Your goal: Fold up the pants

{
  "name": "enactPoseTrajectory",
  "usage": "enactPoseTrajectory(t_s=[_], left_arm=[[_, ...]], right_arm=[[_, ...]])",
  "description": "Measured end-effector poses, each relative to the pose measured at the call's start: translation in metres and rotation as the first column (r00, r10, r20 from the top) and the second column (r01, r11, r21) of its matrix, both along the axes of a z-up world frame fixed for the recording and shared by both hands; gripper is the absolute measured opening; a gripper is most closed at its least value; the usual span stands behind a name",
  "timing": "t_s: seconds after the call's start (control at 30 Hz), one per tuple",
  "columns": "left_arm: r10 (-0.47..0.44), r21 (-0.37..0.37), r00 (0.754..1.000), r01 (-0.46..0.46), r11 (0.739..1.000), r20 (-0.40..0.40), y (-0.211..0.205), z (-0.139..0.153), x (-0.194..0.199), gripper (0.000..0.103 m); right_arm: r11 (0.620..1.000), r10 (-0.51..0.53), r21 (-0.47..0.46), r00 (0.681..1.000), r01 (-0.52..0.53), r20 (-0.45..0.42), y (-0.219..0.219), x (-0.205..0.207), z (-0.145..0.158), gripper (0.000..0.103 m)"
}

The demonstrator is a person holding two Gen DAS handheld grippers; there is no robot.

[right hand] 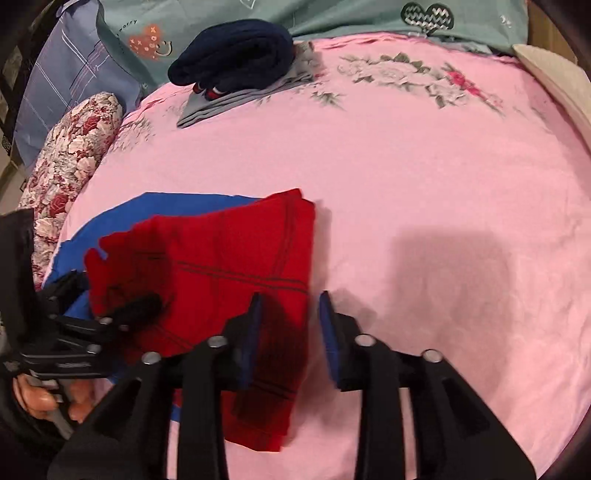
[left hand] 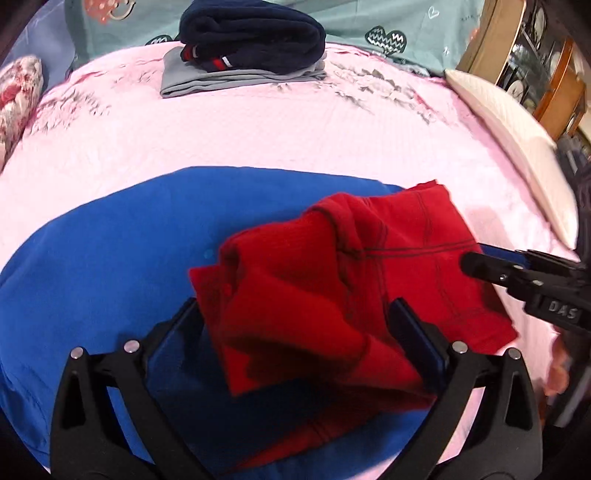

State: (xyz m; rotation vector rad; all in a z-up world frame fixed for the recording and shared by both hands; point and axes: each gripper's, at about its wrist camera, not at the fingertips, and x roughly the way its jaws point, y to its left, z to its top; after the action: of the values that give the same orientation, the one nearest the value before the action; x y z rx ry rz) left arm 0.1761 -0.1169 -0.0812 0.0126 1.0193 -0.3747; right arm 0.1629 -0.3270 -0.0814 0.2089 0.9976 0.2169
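Note:
The red pants [left hand: 332, 288] lie partly folded on a blue garment [left hand: 110, 266] on the pink bed. My left gripper [left hand: 295, 317] is open, its jaws on either side of a raised bunch of the red cloth. My right gripper [right hand: 290, 314] is open over the right edge of the red pants [right hand: 229, 266], its left finger above the cloth and its right finger above the sheet. The right gripper also shows in the left wrist view [left hand: 472, 264] at the pants' right side. The left gripper shows at the left of the right wrist view [right hand: 140, 306], on the cloth.
A stack of folded clothes, navy [left hand: 251, 33] on grey [left hand: 236, 79], sits at the far side of the bed. A floral pillow [right hand: 70, 158] lies at the left, a white pillow [left hand: 517, 147] at the right. Pink sheet [right hand: 443, 221] spreads to the right.

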Motion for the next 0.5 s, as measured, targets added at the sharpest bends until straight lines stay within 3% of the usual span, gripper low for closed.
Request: enactPoseTrajectory(t_s=[0.1, 0.13, 0.2, 0.3, 0.4, 0.5], left_arm=[[0.028, -0.004, 0.998, -0.028, 1.000, 0.060, 0.023, 0.016, -0.016, 0.101], [0.030, 0.008, 0.996, -0.030, 1.000, 0.090, 0.029, 0.021, -0.023, 0.101], [0.036, 0.064, 0.988, -0.046, 0.997, 0.147, 0.038, 0.027, -0.034, 0.101], [0.047, 0.120, 0.986, -0.067, 0.990, 0.161, 0.051, 0.028, -0.042, 0.101], [0.067, 0.114, 0.983, -0.087, 0.990, 0.169, 0.062, 0.028, -0.045, 0.101], [0.095, 0.098, 0.982, -0.112, 0.989, 0.161, 0.070, 0.028, -0.040, 0.101]], right_arm=[[0.999, -0.026, -0.024, 0.989, 0.030, 0.144, 0.004, -0.021, 0.035, 0.040], [1.000, -0.011, -0.005, 0.978, 0.013, 0.209, 0.010, -0.031, 0.052, 0.044], [0.995, 0.060, 0.066, 0.967, -0.078, 0.246, 0.027, -0.041, 0.067, 0.045], [0.968, 0.196, 0.116, 0.959, -0.223, 0.207, 0.069, -0.040, 0.061, 0.045], [0.956, 0.253, 0.118, 0.958, -0.270, 0.137, 0.108, -0.024, 0.039, 0.045], [0.970, 0.243, -0.012, 0.970, -0.242, 0.009, 0.129, -0.003, -0.004, 0.044]])
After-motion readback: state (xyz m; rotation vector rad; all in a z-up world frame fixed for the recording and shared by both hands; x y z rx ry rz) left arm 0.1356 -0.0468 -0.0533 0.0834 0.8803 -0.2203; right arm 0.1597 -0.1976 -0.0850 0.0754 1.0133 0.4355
